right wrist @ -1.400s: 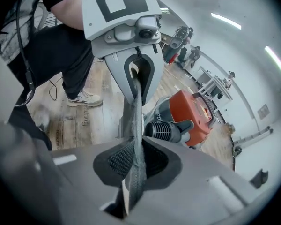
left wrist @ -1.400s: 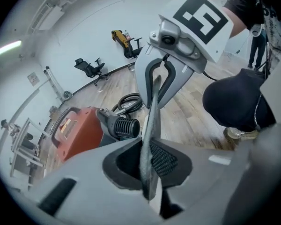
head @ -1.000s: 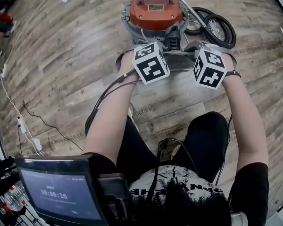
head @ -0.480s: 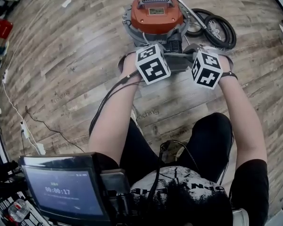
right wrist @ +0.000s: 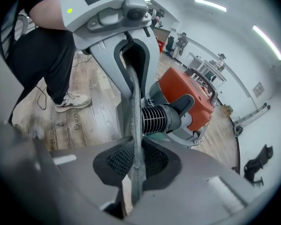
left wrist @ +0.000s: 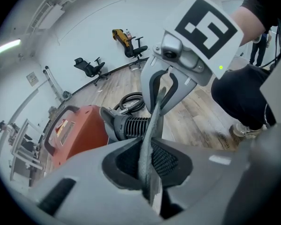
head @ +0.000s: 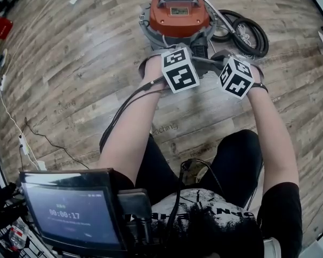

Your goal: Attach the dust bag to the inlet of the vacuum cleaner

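Note:
The orange vacuum cleaner (head: 178,11) stands on the wood floor, its black ribbed inlet (head: 200,48) facing me. A grey dust bag (head: 209,63) hangs stretched between my two grippers, just in front of the inlet. My left gripper (left wrist: 147,151) is shut on one fabric edge of the bag (left wrist: 152,125), with the inlet (left wrist: 136,125) right behind it. My right gripper (right wrist: 136,161) is shut on the opposite edge (right wrist: 135,121) and has just tightened a little on it; the inlet (right wrist: 157,118) lies just past it. In the head view the marker cubes hide both sets of jaws.
A coiled black hose (head: 247,31) and a metal wand (head: 215,12) lie right of the vacuum. Cables (head: 27,138) trail over the floor at the left. A monitor (head: 70,211) sits at the bottom left. The person's legs (head: 234,155) are below the grippers.
Both grippers have sunk slightly with the bag held between them, and the left one has shifted a little right, closer to the inlet. Both grips are unchanged.

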Available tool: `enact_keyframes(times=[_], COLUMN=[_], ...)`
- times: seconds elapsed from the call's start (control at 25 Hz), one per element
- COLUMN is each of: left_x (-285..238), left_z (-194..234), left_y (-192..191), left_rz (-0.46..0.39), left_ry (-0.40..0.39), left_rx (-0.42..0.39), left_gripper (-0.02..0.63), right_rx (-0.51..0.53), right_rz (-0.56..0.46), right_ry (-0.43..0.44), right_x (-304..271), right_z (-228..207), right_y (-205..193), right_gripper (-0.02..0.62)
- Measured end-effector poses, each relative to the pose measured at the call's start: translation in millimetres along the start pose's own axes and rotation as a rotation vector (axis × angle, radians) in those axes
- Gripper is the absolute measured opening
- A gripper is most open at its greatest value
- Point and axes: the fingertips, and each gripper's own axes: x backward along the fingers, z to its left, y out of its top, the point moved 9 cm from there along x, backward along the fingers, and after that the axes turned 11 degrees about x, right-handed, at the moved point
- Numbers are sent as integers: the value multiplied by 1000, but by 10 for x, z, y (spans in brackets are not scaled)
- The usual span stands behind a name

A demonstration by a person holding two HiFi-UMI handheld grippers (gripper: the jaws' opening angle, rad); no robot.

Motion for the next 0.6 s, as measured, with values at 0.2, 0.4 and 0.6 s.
enact_keyframes(times=[0.2,0.4,0.6], left_x=[7,-98,-96], left_z=[12,-32,-30], left_y=[7,-132,-123], left_rz=[-16,38,41], left_ry=[-19,-58,-78], left_rx=[42,72,98], left_gripper=[43,28,28], right_rx=[22,157,189], right_rz=[17,76,79], right_ry=[-12,-1,35], right_x=[12,146,207], right_z=[0,-82,-156], right_y=[-4,233,310], right_gripper=[37,40,43])
